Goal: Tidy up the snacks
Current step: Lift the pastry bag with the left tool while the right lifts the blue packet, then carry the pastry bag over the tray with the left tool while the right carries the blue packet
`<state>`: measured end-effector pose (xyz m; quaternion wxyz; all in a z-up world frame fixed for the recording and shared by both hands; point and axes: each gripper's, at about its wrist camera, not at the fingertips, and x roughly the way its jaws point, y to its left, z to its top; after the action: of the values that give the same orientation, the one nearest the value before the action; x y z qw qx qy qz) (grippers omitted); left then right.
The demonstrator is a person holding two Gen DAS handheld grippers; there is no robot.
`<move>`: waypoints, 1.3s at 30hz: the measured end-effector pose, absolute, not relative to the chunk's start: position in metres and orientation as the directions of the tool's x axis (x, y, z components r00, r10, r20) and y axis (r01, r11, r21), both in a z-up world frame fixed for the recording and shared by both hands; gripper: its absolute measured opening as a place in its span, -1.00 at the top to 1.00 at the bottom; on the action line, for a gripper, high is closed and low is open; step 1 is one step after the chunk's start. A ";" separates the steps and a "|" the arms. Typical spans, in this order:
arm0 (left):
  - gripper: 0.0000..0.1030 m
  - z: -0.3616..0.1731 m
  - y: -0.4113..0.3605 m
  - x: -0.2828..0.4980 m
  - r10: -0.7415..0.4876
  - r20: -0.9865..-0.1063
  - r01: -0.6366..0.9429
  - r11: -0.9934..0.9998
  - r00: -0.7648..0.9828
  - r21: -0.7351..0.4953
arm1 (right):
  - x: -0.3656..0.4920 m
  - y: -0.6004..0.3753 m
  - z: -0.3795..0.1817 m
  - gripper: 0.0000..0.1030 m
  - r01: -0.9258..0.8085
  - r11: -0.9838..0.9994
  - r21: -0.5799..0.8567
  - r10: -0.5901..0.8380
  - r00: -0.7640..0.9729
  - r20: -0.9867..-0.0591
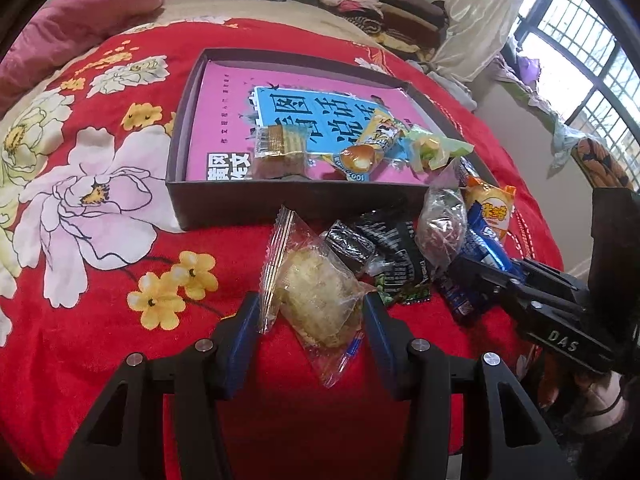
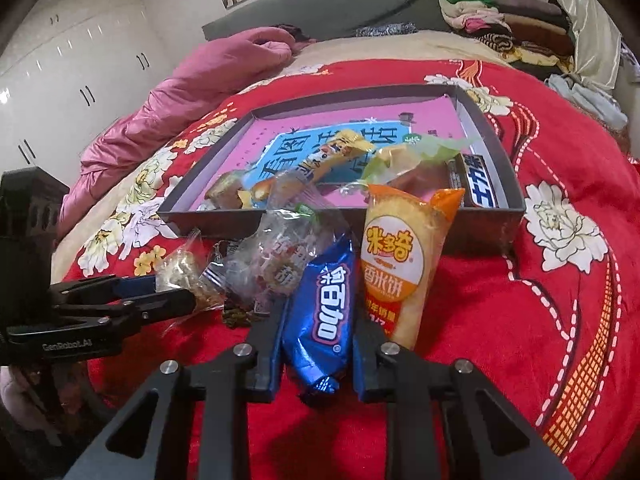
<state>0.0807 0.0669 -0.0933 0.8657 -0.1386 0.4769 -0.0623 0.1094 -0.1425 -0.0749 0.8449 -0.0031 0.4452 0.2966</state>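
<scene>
A dark shallow box point(image 1: 280, 200) point(image 2: 496, 224) lies on the red flowered blanket, lined with a pink book and holding several wrapped snacks. More snacks lie in a pile in front of it. My left gripper point(image 1: 308, 312) has its blue pads on both sides of a clear-wrapped pastry point(image 1: 316, 296) point(image 2: 180, 272) and touches its wrapper. My right gripper point(image 2: 318, 320) point(image 1: 484, 280) closes around a blue snack pack point(image 2: 324, 312). An orange rice-cracker pack point(image 2: 404, 264) point(image 1: 490, 208) lies beside it.
Black-wrapped snacks point(image 1: 384, 248) and a clear bag of sweets point(image 2: 272, 260) lie between the grippers. A pink quilt point(image 2: 180, 92) lies at the back left. Folded clothes point(image 2: 508, 20) are stacked at the back right. A window point(image 1: 580, 60) is on the right.
</scene>
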 end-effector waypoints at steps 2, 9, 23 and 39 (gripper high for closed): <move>-0.03 -0.092 0.067 0.081 -0.240 -0.806 -0.024 0.953 0.541 -0.300 | 0.109 -0.146 -0.072 0.50 -0.502 0.817 0.283 0.515 0.417 -0.749; 0.00 -0.077 0.073 0.074 -0.246 -0.778 -0.032 0.946 0.578 -0.322 | 0.097 -0.162 -0.053 0.52 -0.504 0.797 0.332 0.563 0.423 -0.710; 0.06 -0.035 0.083 0.059 -0.213 -0.719 -0.049 0.945 0.662 -0.325 | 0.098 -0.184 -0.025 0.52 -0.489 0.794 0.360 0.593 0.497 -0.633; 0.06 -0.004 0.081 0.075 -0.176 -0.687 -0.053 0.953 0.705 -0.299 | 0.107 -0.198 -0.004 0.52 -0.497 0.785 0.370 0.616 0.558 -0.556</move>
<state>0.0751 0.0807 -0.0036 0.9111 -0.1499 0.3825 -0.0337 0.1071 -0.1979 -0.0039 0.8784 0.0854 0.3475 0.3166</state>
